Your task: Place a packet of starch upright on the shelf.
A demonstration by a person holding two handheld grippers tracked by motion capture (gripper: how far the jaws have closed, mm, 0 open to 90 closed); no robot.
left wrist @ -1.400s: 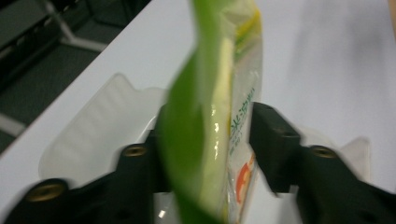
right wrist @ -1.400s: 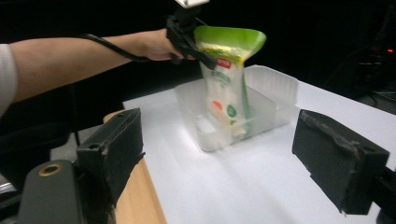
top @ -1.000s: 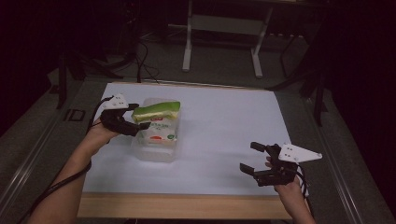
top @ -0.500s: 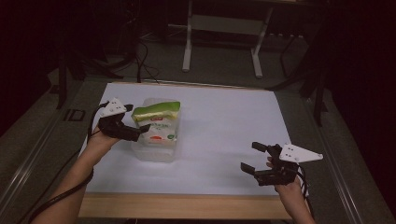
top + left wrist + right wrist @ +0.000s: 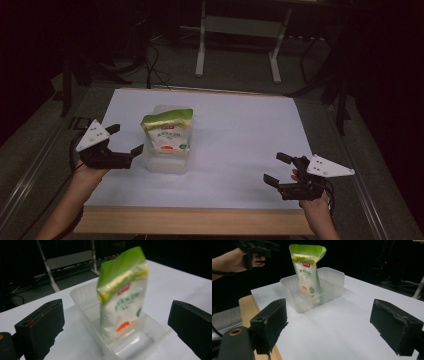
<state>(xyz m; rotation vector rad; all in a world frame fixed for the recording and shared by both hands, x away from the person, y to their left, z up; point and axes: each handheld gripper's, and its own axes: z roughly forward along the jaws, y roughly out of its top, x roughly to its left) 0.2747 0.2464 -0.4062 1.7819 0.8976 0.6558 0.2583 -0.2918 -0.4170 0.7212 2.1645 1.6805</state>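
A green-topped food pouch [image 5: 166, 134] stood upright in the clear plastic tub [image 5: 167, 162] at centre left after the left gripper [image 5: 126, 147], jaws wide, let go and withdrew; the right gripper [image 5: 277, 169] waited open at lower right, placement apparently complete.

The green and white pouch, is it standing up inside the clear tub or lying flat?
Standing upright. The pouch rests on its bottom edge inside the clear tub, its green top well above the rim, untouched by either gripper.
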